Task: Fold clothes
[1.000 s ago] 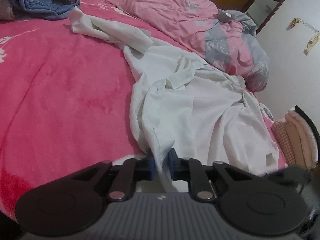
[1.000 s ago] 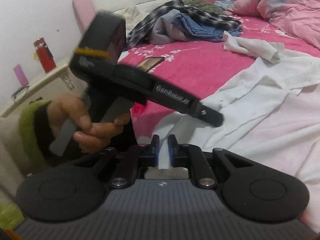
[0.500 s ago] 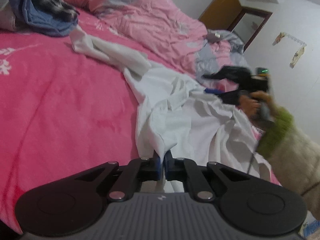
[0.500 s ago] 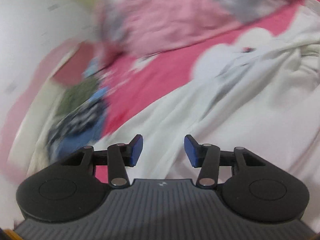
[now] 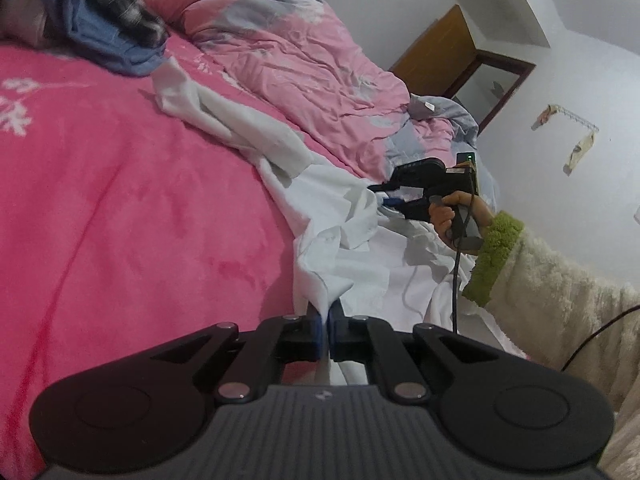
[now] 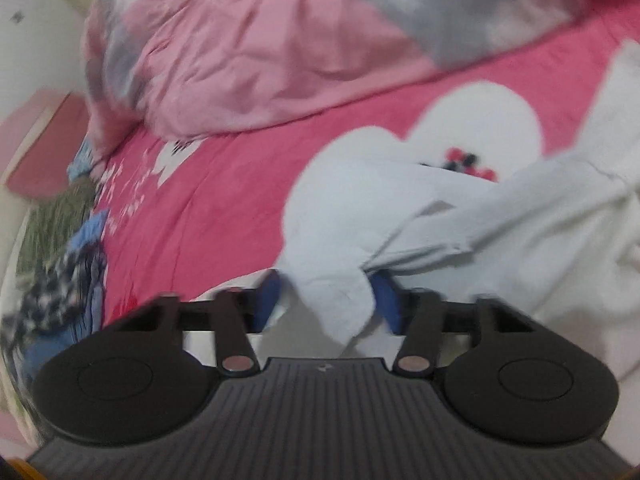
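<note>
Right gripper (image 6: 326,300) has reached the white shirt (image 6: 540,216) collar (fingers apart); left gripper (image 5: 327,326) stays clamped on it.

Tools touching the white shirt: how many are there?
2. The left tool is shut on the white shirt at its near edge. The right tool, open, straddles a fold farther up.

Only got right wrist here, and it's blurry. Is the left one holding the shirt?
Observer: Yes. The left tongs are shut on an edge of the white shirt.
Operator: Where's my right one on it?
Observer: The right tongs are at the crumpled part on the far side from the left, near the pink quilt.
Operator: Anything trailing?
Observer: A black cable hangs below the hand over the shirt.
</note>
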`<state>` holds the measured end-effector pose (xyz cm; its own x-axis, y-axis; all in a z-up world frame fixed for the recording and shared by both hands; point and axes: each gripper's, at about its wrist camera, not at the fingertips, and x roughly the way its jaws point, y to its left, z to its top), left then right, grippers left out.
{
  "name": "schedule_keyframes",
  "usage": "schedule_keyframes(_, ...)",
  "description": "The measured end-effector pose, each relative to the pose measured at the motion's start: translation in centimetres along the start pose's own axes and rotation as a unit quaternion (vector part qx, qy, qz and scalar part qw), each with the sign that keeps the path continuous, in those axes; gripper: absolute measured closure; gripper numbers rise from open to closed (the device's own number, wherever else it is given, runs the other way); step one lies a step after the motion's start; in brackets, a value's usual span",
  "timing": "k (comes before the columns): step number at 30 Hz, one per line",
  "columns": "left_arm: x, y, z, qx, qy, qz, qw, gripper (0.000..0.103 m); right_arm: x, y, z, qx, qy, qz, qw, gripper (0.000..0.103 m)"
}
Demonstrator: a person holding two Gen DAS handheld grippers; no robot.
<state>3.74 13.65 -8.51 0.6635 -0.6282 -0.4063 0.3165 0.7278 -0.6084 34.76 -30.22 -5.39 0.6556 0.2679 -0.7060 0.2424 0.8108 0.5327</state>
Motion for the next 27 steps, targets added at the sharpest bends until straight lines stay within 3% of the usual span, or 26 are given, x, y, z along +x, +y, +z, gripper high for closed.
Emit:
schedule_keyframes(2, -0.2, 0.2, -0.2, -0.004, -0.003, -0.014, 0.9999, 0.1, -0.1, 1.3, 0.1, -0.024, -0.002, 0.005, 1.0, 0.096)
schedule_keyframes(3, -0.3, 0.3, -0.3, -0.007, -0.005, -0.021, 0.9997, 0.1, -0.1, 2.0, 0.2, -0.035, -0.002, 0.007, 0.999, 0.097)
schedule_keyframes(6, -0.6, 0.8, -0.6, -0.017, -0.015, -0.039, 0.999, 0.1, -0.3, 4.0, 0.3, -0.071, -0.005, 0.014, 0.997, 0.099)
schedule_keyframes(11, -1.3, 2.4, -0.7, -0.054, -0.036, -0.043, 0.997, 0.101, -0.3, 10.6, 1.5, -0.13, -0.02, 0.059, 0.99, 0.099)
schedule_keyframes(18, -2.0, 6.2, -1.2, -0.153, -0.077, -0.085, 0.9816, 0.101, 5.3, 16.9, 2.2, -0.156, -0.004, 0.081, 0.984, 0.099)
schedule_keyframes(24, -2.0, 6.7, -1.0, -0.162, -0.091, -0.109, 0.9765, 0.1, 11.0, 18.0, 1.5, -0.145, 0.009, 0.098, 0.985, 0.091)
schedule_keyframes(26, -1.8, 6.7, -1.0, -0.163, -0.089, -0.103, 0.9772, 0.1, 12.5, 17.3, 1.1, -0.118, 0.032, 0.093, 0.988, 0.071)
schedule_keyframes(27, -1.7, 6.7, -0.9, -0.161, -0.088, -0.1, 0.978, 0.1, 12.4, 17.0, 1.0, -0.112, 0.037, 0.089, 0.989, 0.068)
